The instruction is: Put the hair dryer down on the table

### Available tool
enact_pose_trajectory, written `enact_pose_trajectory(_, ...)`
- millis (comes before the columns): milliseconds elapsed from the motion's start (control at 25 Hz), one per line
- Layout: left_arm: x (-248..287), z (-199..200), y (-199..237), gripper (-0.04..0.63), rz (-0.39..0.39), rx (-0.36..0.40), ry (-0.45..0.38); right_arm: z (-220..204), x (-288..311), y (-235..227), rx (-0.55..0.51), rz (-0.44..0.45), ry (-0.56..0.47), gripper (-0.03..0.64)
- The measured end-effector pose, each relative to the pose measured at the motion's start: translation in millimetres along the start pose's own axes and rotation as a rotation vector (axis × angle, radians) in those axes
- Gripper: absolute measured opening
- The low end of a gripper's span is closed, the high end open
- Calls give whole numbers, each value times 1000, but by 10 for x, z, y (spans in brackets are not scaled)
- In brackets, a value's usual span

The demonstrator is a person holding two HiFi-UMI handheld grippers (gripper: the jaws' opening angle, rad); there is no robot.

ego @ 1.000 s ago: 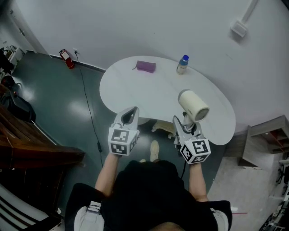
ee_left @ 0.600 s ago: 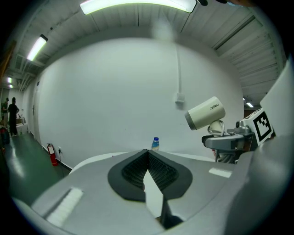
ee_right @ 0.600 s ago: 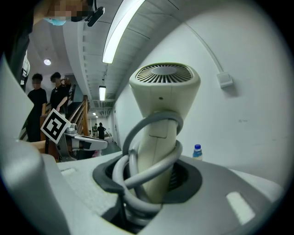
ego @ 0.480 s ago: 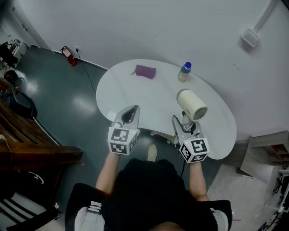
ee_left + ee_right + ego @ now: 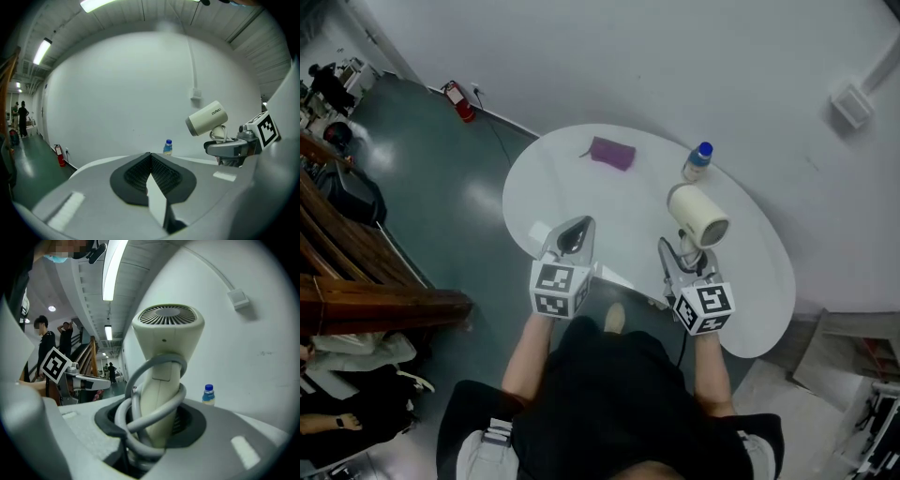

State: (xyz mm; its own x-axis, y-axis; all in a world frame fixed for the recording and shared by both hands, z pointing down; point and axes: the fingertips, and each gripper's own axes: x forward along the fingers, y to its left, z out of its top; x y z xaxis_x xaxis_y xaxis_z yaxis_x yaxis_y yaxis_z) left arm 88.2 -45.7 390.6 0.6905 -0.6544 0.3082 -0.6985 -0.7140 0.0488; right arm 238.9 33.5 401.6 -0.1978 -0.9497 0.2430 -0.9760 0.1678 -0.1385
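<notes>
A cream hair dryer stands upright in my right gripper, held above the near right part of the white table. The jaws are shut on its handle, with the grey cord looped around it. Its vented rear end faces the right gripper view's camera. My left gripper hovers over the table's near left edge, its jaws shut with nothing between them. In the left gripper view the hair dryer shows at the right.
A small bottle with a blue cap stands at the table's far right side, and a purple pouch lies at the far middle. A wall runs behind the table. A red fire extinguisher stands on the floor at the left.
The head view has shifted, so the table now sits slightly lower and to the right. Both grippers and the hair dryer keep nearly the same places in the view.
</notes>
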Motion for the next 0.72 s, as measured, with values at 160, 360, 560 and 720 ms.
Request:
enact_pose_trajectory(160,91,-59,62,5,27,-4,19,-52,189,-31,-29,29,27,192)
enact_pose_trajectory(360,143,-203,194,5,64,-18,47,-215,421,8,-54,72,72,192)
enact_pose_trajectory(560,148,-349,403,5,107,-30,70,-356,685,107,-38,122,116,192)
enact_pose_trajectory(720,139,-524,635,5,140,-60,97,-452,935,211,-35,151,145,192)
